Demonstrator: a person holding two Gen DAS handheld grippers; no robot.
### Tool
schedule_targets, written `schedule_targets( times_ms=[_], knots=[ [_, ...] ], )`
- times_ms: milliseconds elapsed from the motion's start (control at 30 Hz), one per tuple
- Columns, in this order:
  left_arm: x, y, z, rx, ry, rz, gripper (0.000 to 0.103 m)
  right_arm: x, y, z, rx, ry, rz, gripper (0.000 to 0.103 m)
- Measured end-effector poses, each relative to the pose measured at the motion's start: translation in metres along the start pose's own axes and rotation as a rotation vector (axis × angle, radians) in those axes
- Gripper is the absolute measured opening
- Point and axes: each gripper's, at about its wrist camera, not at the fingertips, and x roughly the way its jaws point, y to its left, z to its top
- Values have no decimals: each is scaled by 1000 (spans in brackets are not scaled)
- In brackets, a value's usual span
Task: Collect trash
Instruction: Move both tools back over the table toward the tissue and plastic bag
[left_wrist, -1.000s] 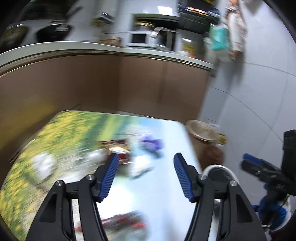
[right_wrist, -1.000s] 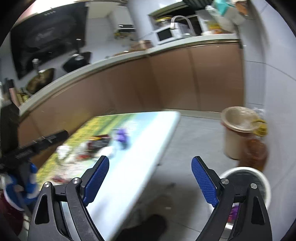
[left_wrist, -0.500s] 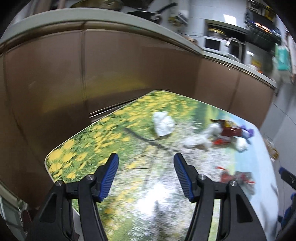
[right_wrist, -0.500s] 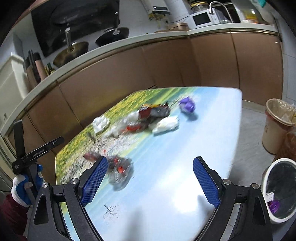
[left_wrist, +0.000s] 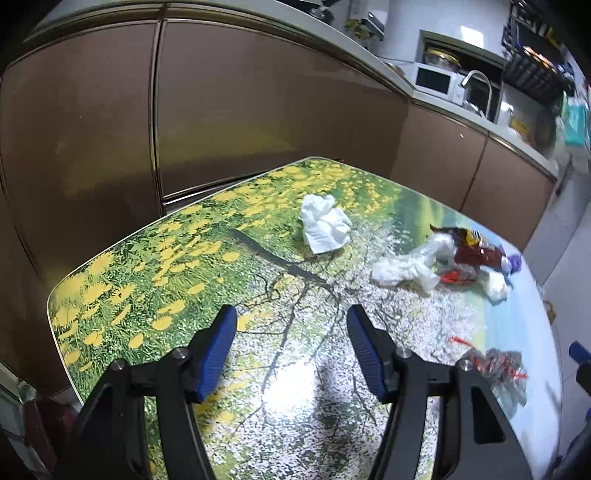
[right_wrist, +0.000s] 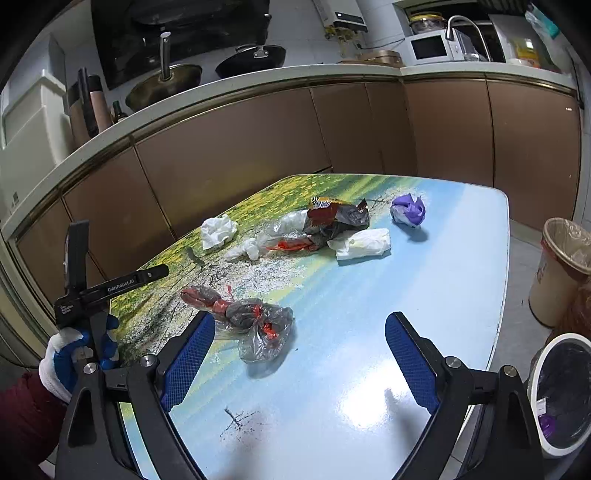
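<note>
Trash lies scattered on a table with a flower-and-sky print. A crumpled white tissue sits toward the far side. Near it is a heap of clear plastic and a dark snack wrapper, a folded white napkin and a purple wad. A clear bag with red scraps lies nearest. My left gripper hangs open above the table's near edge, short of the tissue. My right gripper is open, with the clear bag just beyond its left finger.
A white bin with a dark liner stands on the floor right of the table, a tan lined bin behind it. Brown cabinets run close behind the table. A gloved hand holds the left gripper at the left.
Both views have swung from the floor and bins onto the tabletop and come lower and closer to the trash. The jaws of both grippers have kept the same width.
</note>
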Motion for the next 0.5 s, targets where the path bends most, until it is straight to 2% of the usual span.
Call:
schedule_targets(
  times_ms=[133,300,433,500],
  knots=[
    [-9,1,-6,-13,3,-12,60,-7,-1,-1,-7,20,-11,92],
    [-15,-8,-8,28,7,-26,60,-10,0,-4,-22,49,-24,92],
    [-14,2,3,-11,56,-71,60,-4,-1,-3,-20,82,-28,92],
    [-17,6,6,0,84,-78,60,-1,0,0,-26,103,-27,92]
  ],
)
